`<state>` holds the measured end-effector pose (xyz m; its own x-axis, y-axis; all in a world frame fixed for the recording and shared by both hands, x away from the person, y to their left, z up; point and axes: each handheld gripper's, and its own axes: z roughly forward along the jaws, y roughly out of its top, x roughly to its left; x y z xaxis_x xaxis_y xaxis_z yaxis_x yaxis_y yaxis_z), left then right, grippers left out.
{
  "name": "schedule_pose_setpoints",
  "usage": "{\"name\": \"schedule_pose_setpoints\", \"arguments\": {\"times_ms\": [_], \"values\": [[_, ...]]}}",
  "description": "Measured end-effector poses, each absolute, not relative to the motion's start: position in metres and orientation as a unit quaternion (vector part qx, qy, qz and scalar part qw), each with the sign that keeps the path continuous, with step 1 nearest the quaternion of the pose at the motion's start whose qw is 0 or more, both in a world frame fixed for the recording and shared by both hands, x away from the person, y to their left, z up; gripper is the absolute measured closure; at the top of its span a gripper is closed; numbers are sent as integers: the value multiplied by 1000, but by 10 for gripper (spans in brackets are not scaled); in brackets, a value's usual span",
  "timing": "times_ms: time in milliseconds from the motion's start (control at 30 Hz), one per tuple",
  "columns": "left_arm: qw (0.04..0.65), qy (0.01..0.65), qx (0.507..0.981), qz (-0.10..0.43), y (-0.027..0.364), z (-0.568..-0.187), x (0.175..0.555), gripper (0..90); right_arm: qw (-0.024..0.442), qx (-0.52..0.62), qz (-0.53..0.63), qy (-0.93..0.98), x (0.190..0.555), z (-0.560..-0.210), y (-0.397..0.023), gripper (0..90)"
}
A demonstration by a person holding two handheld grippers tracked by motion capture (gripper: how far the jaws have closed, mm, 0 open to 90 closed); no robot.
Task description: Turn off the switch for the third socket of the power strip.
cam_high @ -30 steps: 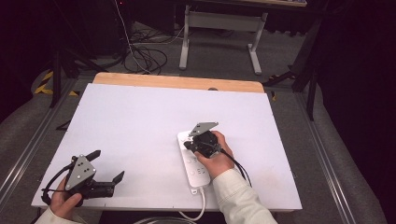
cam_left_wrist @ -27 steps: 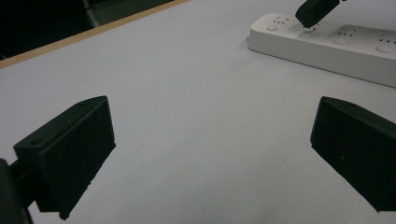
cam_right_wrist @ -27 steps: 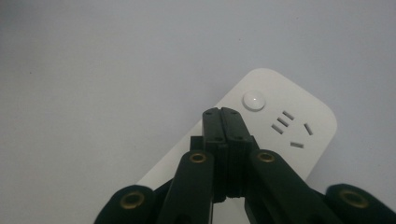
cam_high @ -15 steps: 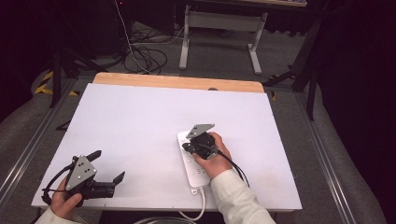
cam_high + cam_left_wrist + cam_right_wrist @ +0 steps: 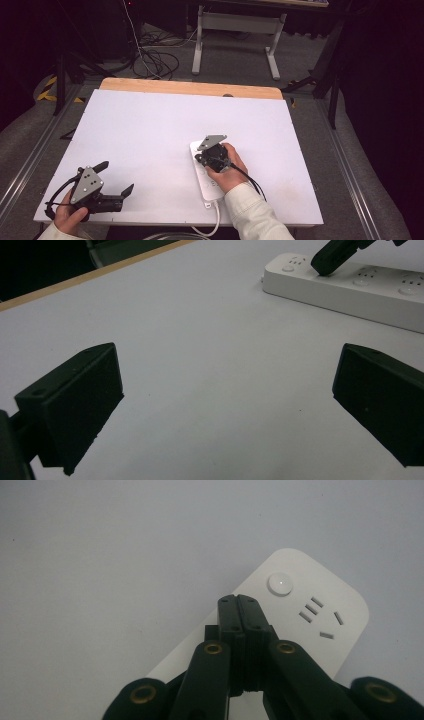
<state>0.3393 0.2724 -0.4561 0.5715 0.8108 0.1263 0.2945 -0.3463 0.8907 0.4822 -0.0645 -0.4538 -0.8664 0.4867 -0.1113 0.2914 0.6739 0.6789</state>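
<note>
A white power strip [image 5: 204,176] lies on the white table, right of centre, its cable running off the front edge. My right gripper [image 5: 200,159] is shut with nothing between its jaws and points down over the strip's far end. In the right gripper view the closed tips [image 5: 238,601] sit just short of the round button [image 5: 280,583], beside a socket. My left gripper [image 5: 116,179] rests open near the front left corner, aimed toward the strip. The left gripper view shows its two jaws wide apart over bare table, with the strip [image 5: 360,290] and the other gripper's tip [image 5: 334,257] farther off.
The white table top [image 5: 150,125] has a wooden strip along its far edge [image 5: 190,89]. Beyond it are cables on the floor [image 5: 155,55] and a metal table frame [image 5: 235,30]. Metal rails run along both sides of the table.
My right gripper has shifted slightly nearer and lower over the strip's far end. The left gripper has stayed where it was.
</note>
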Motion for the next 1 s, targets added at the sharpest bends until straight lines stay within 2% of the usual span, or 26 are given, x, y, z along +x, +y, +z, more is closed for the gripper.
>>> {"name": "schedule_pose_setpoints", "arguments": {"times_ms": [533,1000], "values": [[442,360,768,293,272,-457,339,2,131,236,346,899,482,-455,-65,900],[440,360,769,293,271,-456,339,2,144,246,339,896,478,-455,-62,900]]}}
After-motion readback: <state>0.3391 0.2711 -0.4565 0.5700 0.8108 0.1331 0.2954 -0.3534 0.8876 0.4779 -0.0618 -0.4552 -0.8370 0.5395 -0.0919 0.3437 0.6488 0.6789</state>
